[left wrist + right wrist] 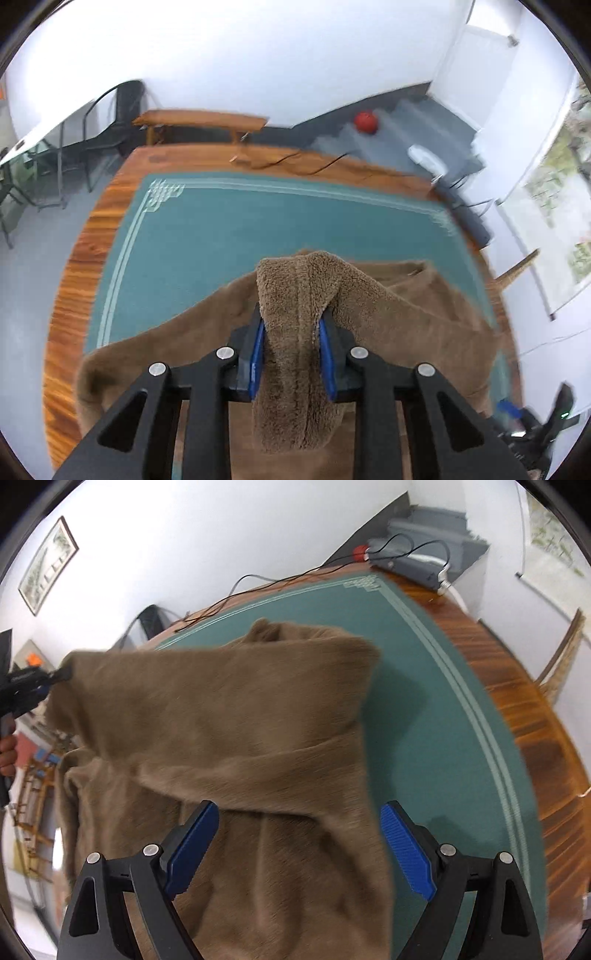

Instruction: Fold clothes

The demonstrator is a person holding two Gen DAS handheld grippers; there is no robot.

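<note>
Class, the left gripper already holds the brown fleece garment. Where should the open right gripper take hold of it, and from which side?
On the garment's free right-hand edge, the side furthest from where the left gripper pinches a bunched fold. The right gripper hovers open above it. That edge runs clear over the green mat, so I would come in from the mat side, one of the fingers slipping beneath.

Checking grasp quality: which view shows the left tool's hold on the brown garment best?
Left wrist: the left tool is shut on a bunched fold of the brown garment, up close. Right wrist shows it small at the frame's left edge, blurred.
</note>
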